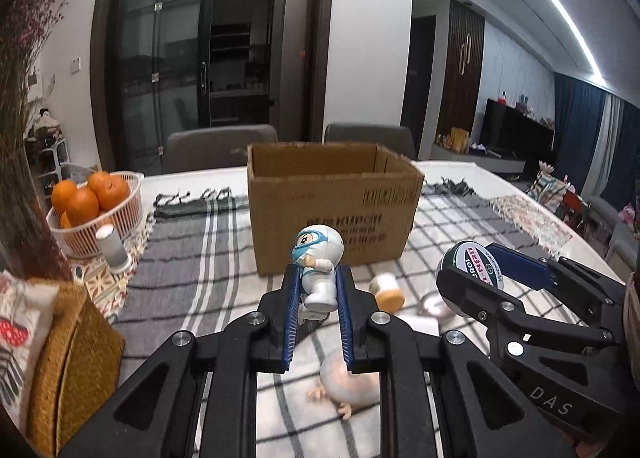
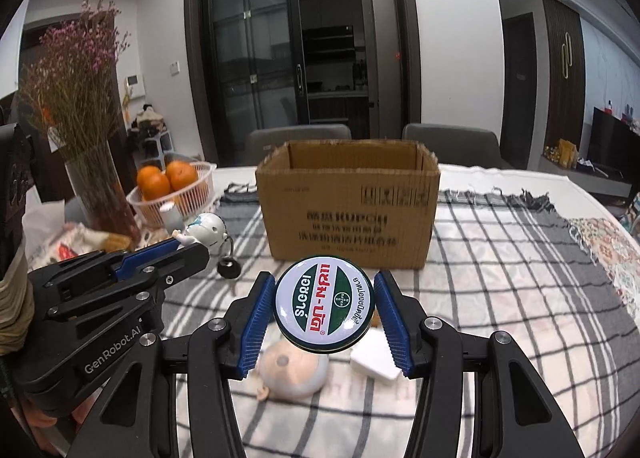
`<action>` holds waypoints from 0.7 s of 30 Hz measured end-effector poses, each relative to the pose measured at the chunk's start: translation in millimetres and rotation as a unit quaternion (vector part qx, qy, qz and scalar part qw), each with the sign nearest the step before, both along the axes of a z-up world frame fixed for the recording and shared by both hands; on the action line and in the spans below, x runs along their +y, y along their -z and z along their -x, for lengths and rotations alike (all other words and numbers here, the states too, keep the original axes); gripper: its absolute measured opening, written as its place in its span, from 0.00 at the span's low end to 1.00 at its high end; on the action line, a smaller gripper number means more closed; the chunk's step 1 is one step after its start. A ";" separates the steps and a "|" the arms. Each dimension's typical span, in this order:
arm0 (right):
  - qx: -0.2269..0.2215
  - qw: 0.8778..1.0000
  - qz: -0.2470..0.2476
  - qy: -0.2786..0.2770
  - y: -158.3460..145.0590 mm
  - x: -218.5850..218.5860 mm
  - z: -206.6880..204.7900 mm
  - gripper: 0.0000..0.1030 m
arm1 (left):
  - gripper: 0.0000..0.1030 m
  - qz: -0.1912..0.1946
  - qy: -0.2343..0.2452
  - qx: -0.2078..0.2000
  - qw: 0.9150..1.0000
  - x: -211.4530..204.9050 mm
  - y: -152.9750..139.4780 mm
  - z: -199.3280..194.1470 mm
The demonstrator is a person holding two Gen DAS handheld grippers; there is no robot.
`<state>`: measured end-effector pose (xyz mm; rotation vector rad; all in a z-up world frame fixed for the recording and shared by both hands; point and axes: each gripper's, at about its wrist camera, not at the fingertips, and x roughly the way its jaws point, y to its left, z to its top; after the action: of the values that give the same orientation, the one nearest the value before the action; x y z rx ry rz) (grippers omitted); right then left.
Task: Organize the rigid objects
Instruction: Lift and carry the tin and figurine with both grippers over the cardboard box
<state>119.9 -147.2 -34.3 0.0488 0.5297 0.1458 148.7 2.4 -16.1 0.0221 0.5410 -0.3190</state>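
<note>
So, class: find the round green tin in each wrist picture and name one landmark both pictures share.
Left wrist: the tin is at the right edge, clamped in the right gripper.
Right wrist: the tin is low in the centre, between the blue pads, held above the cloth.
Shared landmark: the cardboard box stands behind it in both.

Figurine [image 1: 318,268]: white-suited, blue-masked, upright, lifted above the table.
Tin [image 2: 325,308]: round, green-white-red lid, lifted.
Box [image 2: 348,202]: brown cardboard, open-topped, near table's far edge.
</note>
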 end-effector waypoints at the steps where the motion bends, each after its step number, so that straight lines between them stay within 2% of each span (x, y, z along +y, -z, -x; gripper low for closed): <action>1: -0.006 1.000 -0.002 0.001 -5.2 -1.1 -2.3 0.51 | 0.19 0.003 0.001 -0.002 1.000 -0.7 -3.3 -1.9; 9: -0.030 0.999 -0.013 0.011 -35.3 -4.9 -23.2 0.51 | 0.19 0.030 0.007 -0.007 0.999 2.0 -26.8 -26.4; 21: -0.024 0.999 -0.037 0.011 -71.6 -13.6 -73.7 0.51 | 0.19 0.020 0.010 -0.032 0.999 -0.7 -65.6 -61.7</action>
<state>193.6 -160.8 37.2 0.1228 0.4749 0.1450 210.4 1.6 49.5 -0.0021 0.4709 -0.3470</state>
